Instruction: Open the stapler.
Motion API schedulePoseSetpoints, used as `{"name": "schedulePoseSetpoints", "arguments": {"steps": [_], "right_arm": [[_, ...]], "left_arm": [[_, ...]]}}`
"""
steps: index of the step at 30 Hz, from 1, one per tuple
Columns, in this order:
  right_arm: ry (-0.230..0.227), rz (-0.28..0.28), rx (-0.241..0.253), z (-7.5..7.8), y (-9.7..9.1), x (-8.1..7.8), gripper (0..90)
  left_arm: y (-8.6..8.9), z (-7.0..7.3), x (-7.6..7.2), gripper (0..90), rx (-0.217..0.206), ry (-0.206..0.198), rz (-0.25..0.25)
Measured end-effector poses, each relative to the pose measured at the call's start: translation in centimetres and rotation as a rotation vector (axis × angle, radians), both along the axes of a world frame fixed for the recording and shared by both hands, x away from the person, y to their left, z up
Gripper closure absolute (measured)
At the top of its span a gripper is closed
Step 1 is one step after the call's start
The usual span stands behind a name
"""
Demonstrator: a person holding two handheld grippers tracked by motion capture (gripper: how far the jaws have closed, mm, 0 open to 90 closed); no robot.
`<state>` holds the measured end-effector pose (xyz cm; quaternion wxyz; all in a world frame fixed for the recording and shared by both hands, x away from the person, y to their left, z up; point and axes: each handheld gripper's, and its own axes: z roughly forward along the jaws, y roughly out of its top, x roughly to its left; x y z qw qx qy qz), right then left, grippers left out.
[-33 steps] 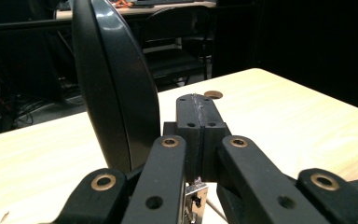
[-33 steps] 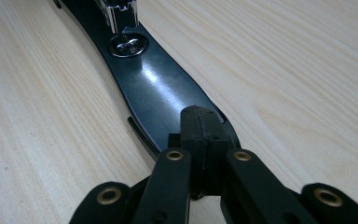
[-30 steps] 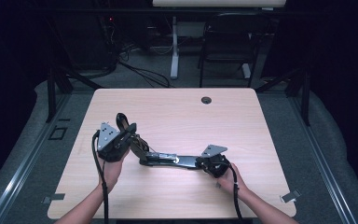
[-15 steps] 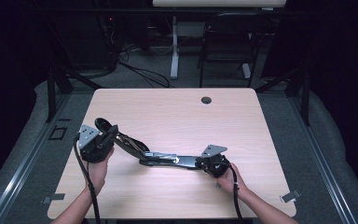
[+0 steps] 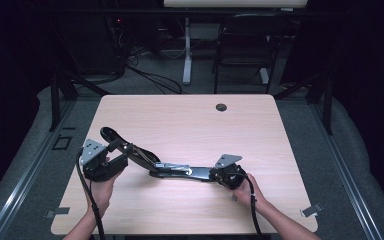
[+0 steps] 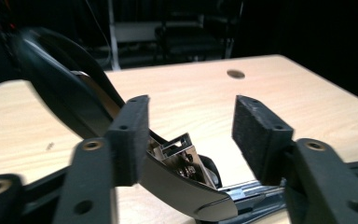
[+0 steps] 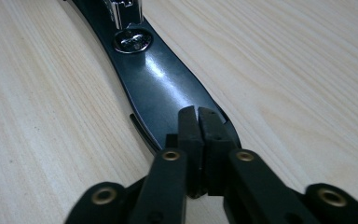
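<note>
Stapler between left hand-held gripper jaws

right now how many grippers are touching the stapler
1 for sure: the right gripper presses its base end; the left gripper stands open around the stapler arm.

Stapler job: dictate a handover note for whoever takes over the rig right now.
Left gripper: open, its jaws have just been opening. The stapler's raised arm sits between them, against one pad and not clamped.
Right gripper: shut, tips resting on the far end of the stapler.
Stapler: swung open on the table, one end flat, the arm tilted up at the left gripper.
Done: stapler opened out.
Left: probably regrip or let go of the arm while the right gripper steadies the base.
</note>
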<state>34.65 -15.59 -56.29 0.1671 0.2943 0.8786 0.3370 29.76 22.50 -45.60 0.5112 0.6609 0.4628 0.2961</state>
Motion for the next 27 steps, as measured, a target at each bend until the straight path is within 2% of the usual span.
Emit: {"name": "schedulePoseSetpoints", "arguments": {"steps": [1, 4, 6, 7, 8, 9, 10, 11, 13, 14, 15, 17, 19, 20, 21, 24, 25, 27], "right_arm": [[0.012, 0.0, -0.008, 0.1, -0.1, 0.1, 83.9], [0.021, 0.008, -0.018, 0.3, 0.0, 0.2, 79.8], [0.02, 0.003, -0.061, 0.7, 0.1, 0.1, 75.7], [0.05, -0.01, -0.042, 1.1, 0.0, 0.3, 70.0], [0.05, -0.01, -0.042, 1.1, 0.0, 0.3, 70.0], [0.077, -0.011, -0.042, 1.7, -0.2, 0.6, 63.9], [0.087, -0.015, -0.02, 1.9, -0.4, 0.8, 61.2], [0.087, -0.015, -0.02, 1.9, -0.4, 0.8, 61.2], [0.099, -0.016, -0.014, 2.5, -0.7, 1.0, 55.2], [0.108, -0.017, -0.008, 2.7, -0.8, 1.1, 49.5], [0.14, -0.026, -0.011, 3.2, -1.0, 1.3, 36.8], [0.155, -0.024, -0.007, 3.3, -1.2, 1.4, 33.4], [0.163, -0.027, -0.026, 4.0, -1.5, 1.2, 24.1], [0.17, -0.022, -0.019, 4.1, -1.6, 1.2, 20.4], [0.17, -0.022, -0.019, 4.1, -1.6, 1.2, 20.4], [0.202, -0.017, -0.034, 4.7, -1.9, 1.1, 12.0], [0.205, -0.02, -0.039, 4.8, -2.0, 1.1, 8.4], [0.218, -0.02, -0.045, 4.9, -2.3, 1.1, 6.1]], "left_arm": [[0.3, 0.4, -0.6, 38.7, -0.001, -0.027, 0.016], [0.7, 0.5, -1.0, 35.1, -0.002, -0.035, 0.032], [1.1, 0.5, -1.0, 32.3, -0.009, -0.024, 0.05], [1.3, 0.4, -1.0, 29.2, -0.016, -0.019, 0.058], [1.6, 0.4, -1.0, 29.2, -0.022, -0.013, 0.066], [2.0, 0.3, -0.9, 26.0, -0.031, -0.001, 0.084], [2.2, 0.3, -0.8, 25.0, -0.033, 0.004, 0.091], [2.2, 0.3, -0.8, 23.3, -0.033, 0.004, 0.091], [2.4, 0.1, -0.6, 22.1, -0.031, 0.016, 0.097], [2.5, 0.0, -0.5, 21.4, -0.031, 0.024, 0.102], [2.7, -0.2, -0.2, 19.0, -0.039, 0.047, 0.103], [2.8, -0.3, -0.1, 17.6, -0.038, 0.054, 0.104], [3.0, -0.4, 0.2, 16.9, -0.034, 0.074, 0.105], [3.0, -0.5, 0.3, 16.3, -0.034, 0.078, 0.112], [3.1, -0.6, 0.3, 16.3, -0.033, 0.085, 0.113], [3.4, -1.0, 0.8, 13.6, -0.028, 0.123, 0.11], [3.4, -1.0, 0.8, 12.7, -0.028, 0.123, 0.11], [3.6, -1.2, 1.1, 11.4, -0.03, 0.145, 0.111]]}}
